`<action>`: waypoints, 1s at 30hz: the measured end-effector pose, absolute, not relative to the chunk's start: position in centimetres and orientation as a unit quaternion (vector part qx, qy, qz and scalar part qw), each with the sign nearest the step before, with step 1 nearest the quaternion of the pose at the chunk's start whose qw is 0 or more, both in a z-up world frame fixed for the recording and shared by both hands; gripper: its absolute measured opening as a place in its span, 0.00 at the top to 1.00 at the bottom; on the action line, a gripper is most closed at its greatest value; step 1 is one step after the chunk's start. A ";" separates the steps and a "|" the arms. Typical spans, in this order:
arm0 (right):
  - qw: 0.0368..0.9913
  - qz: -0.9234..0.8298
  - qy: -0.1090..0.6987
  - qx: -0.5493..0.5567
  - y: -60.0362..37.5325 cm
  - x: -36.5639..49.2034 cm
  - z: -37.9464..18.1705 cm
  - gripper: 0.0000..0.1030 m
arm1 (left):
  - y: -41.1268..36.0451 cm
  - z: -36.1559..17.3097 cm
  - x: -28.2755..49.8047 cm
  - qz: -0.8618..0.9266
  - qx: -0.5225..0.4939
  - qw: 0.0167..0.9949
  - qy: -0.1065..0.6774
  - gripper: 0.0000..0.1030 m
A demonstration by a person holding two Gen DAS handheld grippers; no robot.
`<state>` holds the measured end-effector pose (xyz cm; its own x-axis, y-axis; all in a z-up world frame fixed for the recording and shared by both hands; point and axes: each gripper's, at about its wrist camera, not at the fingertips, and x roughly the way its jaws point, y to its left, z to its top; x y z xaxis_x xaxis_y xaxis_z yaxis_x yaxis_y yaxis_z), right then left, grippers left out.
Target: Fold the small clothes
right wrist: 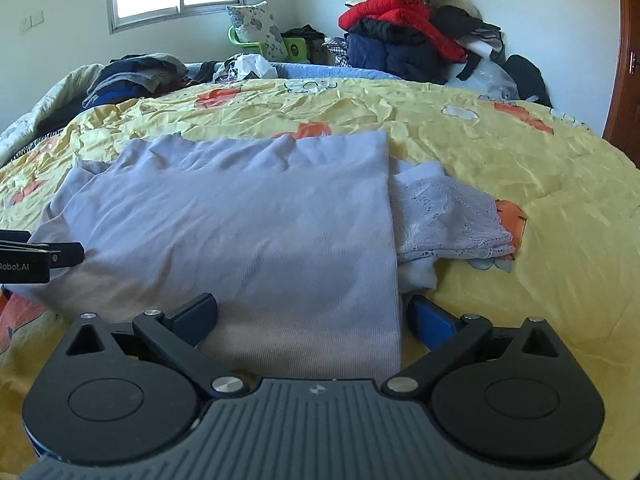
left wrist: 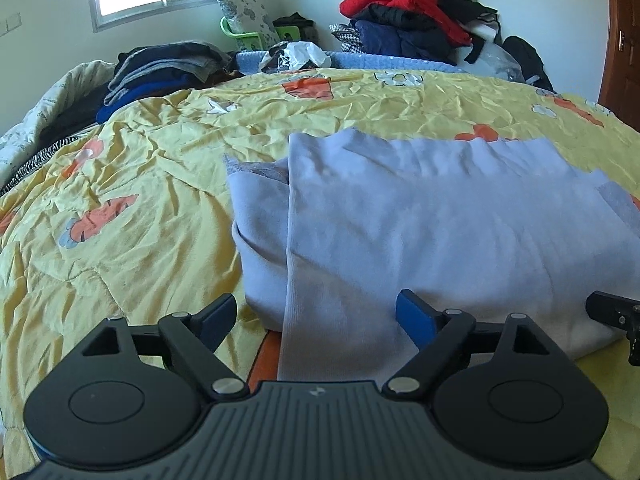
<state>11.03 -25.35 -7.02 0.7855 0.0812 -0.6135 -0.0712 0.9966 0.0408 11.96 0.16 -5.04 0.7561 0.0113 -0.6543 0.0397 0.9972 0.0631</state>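
A pale lavender garment (left wrist: 420, 224) lies partly folded on the yellow bedspread (left wrist: 140, 200). It also shows in the right wrist view (right wrist: 248, 224), with a lace-trimmed part (right wrist: 448, 216) sticking out at its right side. My left gripper (left wrist: 316, 312) is open, its jaws wide apart astride the garment's near left edge, holding nothing. My right gripper (right wrist: 312, 312) is open, its jaws either side of the garment's near right corner. The right gripper's tip (left wrist: 616, 316) shows at the right of the left wrist view. The left gripper's body (right wrist: 36, 258) shows at the left of the right wrist view.
A stack of dark folded clothes (left wrist: 160, 68) lies at the bed's far left. A heap of red and dark jackets (left wrist: 416, 20) stands by the far wall. A green basket with a pillow (left wrist: 248, 24) sits under the window. A wooden door (left wrist: 624, 40) is at the right.
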 end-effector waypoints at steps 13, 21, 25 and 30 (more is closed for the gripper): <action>0.946 0.037 0.321 0.019 -25.7 10.2 -7.0 0.02 | 1.3 -5.8 11.5 -0.002 0.002 0.943 0.334 0.04; 0.956 0.003 0.290 0.055 -26.2 7.0 -4.9 0.01 | 3.0 -4.7 10.1 -0.045 0.024 0.942 0.333 0.04; 0.966 0.031 0.256 0.015 -23.7 5.6 -3.0 0.01 | 5.1 -3.0 11.1 -0.036 0.032 0.946 0.320 0.04; 0.962 0.106 0.245 -0.063 -17.9 5.6 -2.6 0.01 | 8.7 -1.9 15.9 -0.035 -0.043 0.931 0.361 0.04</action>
<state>5.57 -17.87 -2.58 0.8577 0.1733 -0.4841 -0.2353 0.9694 -0.0699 15.87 8.67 -1.87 0.7368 -0.0958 -0.6693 0.0335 0.9939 -0.1053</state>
